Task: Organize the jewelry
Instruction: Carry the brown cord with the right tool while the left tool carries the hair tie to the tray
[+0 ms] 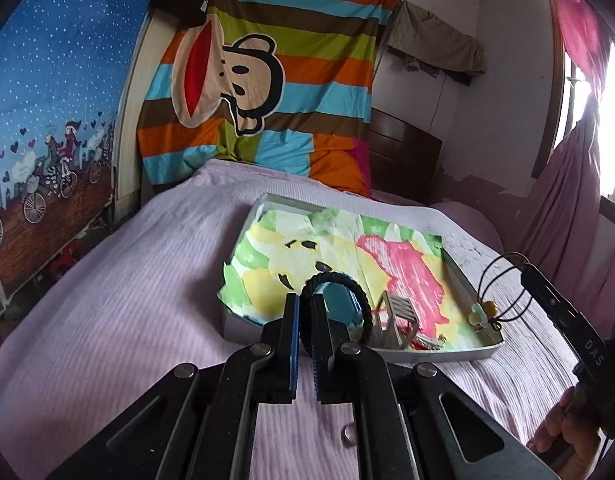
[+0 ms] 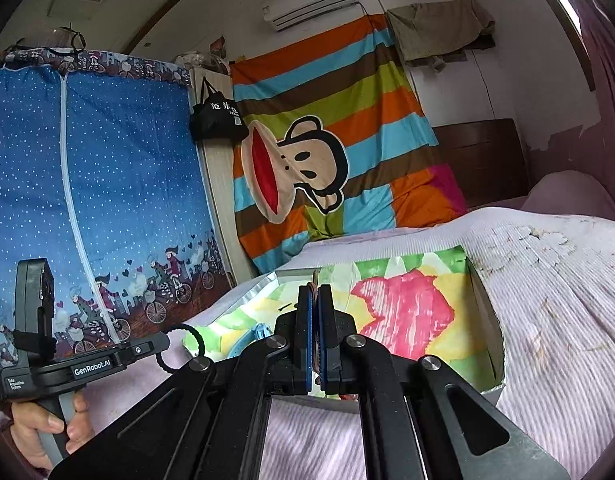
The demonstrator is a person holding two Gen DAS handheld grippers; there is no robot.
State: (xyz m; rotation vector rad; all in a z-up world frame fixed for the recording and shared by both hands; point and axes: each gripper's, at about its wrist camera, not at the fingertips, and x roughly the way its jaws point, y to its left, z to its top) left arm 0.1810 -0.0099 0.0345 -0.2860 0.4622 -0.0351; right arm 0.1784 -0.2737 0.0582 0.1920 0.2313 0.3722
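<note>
A black braided bracelet (image 1: 336, 277) loops up from between the fingers of my left gripper (image 1: 305, 305), which is shut on it just above the near edge of a shallow box (image 1: 473, 354) lined with colourful paper. My right gripper (image 2: 316, 297) is shut on a thin dark cord (image 2: 316, 346). In the left wrist view that cord (image 1: 492, 268) hangs from the right gripper (image 1: 526, 273) in loops, and its beads (image 1: 483, 313) dangle over the box's right corner. Seen from the right wrist, the left gripper (image 2: 162, 343) holds the braided bracelet (image 2: 189, 334) beside the box (image 2: 483, 308).
A teal item (image 1: 340, 305) and a small white slatted piece (image 1: 401, 314) lie in the box. A small round metal object (image 1: 349, 436) rests on the pink bedspread (image 1: 147, 300). A hand (image 2: 47, 424) grips the left handle. A striped cartoon cloth (image 1: 267, 80) and a wardrobe stand behind.
</note>
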